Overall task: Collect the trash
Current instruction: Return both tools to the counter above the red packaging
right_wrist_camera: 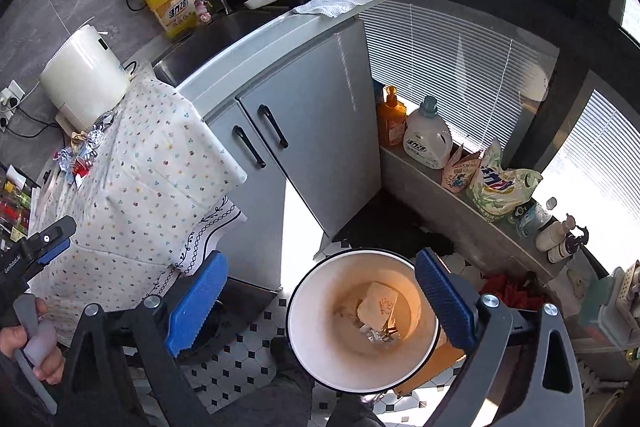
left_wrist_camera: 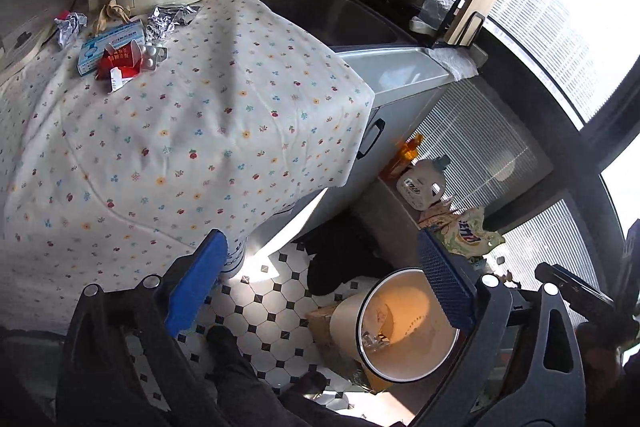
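Crumpled foil, flattened cartons [left_wrist_camera: 114, 61] heaped on floral cloth [left_wrist_camera: 192, 131]

Both wrist cameras look steeply down from above the waste bin [right_wrist_camera: 362, 319]. The right view sits almost directly over the bin, close. The left view stands farther off toward the cloth-covered table [left_wrist_camera: 180, 147], with the bin [left_wrist_camera: 404, 327] low right. Shared ground: bin, table, sink cabinet [right_wrist_camera: 304, 131] (tiled floor included).
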Available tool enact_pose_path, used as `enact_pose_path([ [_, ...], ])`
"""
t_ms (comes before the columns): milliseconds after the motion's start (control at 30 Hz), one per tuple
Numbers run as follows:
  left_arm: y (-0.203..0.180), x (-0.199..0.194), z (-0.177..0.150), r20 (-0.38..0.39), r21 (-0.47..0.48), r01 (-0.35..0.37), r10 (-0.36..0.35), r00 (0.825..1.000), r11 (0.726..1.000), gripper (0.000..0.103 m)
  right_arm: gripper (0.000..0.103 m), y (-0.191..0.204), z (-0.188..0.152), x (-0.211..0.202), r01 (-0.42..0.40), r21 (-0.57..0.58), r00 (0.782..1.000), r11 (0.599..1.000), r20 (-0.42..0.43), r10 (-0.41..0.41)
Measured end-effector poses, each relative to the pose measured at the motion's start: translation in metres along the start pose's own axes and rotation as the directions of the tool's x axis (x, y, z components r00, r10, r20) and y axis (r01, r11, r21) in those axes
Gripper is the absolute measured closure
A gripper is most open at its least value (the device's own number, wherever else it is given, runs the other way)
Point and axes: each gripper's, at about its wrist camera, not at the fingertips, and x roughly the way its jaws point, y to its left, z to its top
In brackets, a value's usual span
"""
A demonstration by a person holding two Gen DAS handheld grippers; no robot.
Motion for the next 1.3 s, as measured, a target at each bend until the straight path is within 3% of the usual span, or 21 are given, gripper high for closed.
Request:
enact_pose_path([
  [400,0.109,-0.026,0.046,0.081,-0.12,-0.088,0.098,0.992,0.989,0.006,0.008,0.121,0.044,0.031,-0.08,-0.122,0.996,0.989,0.015,0.083],
  [700,0.169,-0.026,0.08,0.122,-0.163,-0.085,0.106,0.987,0.983,0.007,0.008,0.182,0.062,0.05,-0.085,-0.151,0.996,0.985,0.025,0.09],
  [967,0.206,0.0,0.11,0.089,-0.15,-0.067,0.081,0.993,0.986,0.039,0.008,0.216,0.071,0.066,-0.058,-0.135,0.997,0.989,0.035,0.064],
  [1300,0.239,0.041,0.136,0.038,-0.13,-0.048,0.053,0.998,0.99,0.043,0.008,0.238,0.071,0.077,0.001,-0.094,0.999,0.996,0.045,0.004],
])
